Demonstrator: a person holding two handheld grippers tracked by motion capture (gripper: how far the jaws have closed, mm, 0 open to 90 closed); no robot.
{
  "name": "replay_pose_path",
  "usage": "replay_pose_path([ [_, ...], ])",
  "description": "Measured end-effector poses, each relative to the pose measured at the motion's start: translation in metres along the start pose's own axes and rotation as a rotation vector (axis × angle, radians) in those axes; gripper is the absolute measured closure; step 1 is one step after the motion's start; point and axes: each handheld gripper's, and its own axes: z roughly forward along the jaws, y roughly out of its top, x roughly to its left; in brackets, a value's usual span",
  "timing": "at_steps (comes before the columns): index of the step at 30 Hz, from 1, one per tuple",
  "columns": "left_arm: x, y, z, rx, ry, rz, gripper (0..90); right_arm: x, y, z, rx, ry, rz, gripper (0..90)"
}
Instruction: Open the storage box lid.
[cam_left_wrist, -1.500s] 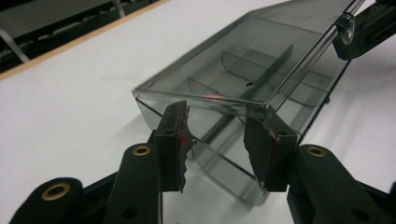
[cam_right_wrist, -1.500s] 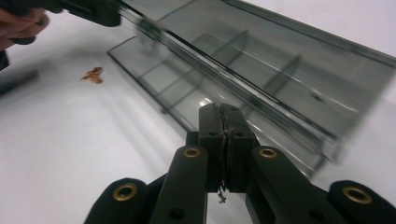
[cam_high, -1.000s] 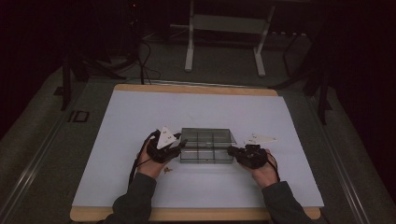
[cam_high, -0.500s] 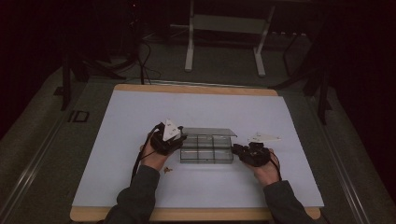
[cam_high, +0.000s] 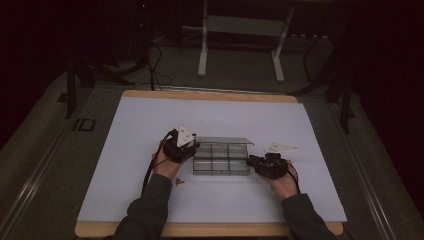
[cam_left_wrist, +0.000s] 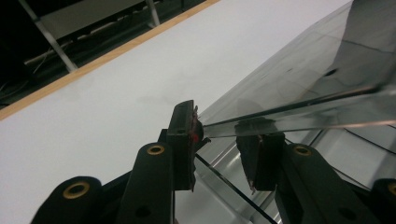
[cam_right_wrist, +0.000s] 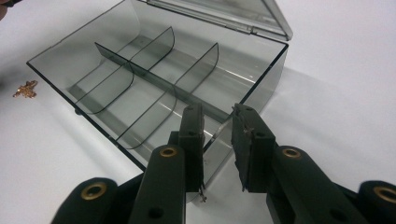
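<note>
Clear plastic box (cam_high: 221, 159) with a hinged lid (cam_high: 223, 140), sitting near the middle of the white table (cam_high: 125, 200), closer to the person's edge. Inside, thin dividers (cam_right_wrist: 135, 70) splitting it into compartments, every visible one bare. Lid raised and held partly open, its free edge (cam_left_wrist: 299, 116) passing between the jaws of the left gripper (cam_left_wrist: 226, 140); those jaws have just been closing, the left pad at the lid's edge, a firm pinch not clear. At the box's other end, right gripper (cam_right_wrist: 217, 140) straddling the near corner wall (cam_right_wrist: 219, 140), jaws parted and just been opening, daylight visible between pads and wall. In the high view, left gripper (cam_high: 181, 146) at the box's left end, right gripper (cam_high: 265, 165) at its right. Small golden scrap (cam_right_wrist: 25, 88) lying on the table just beside the box, near the left hand (cam_high: 165, 167).
</note>
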Motion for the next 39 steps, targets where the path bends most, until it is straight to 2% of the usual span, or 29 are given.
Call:
replay_pose_path([
  [20,0.007,0.0,0.016,0.024,0.021,-0.06,70.5,0.0,-0.001,0.002,0.006,0.009,0.005,73.5],
  [39,0.014,0.005,0.025,0.031,0.036,-0.094,73.8,0.001,-0.002,0.002,0.005,0.008,0.006,73.2],
])
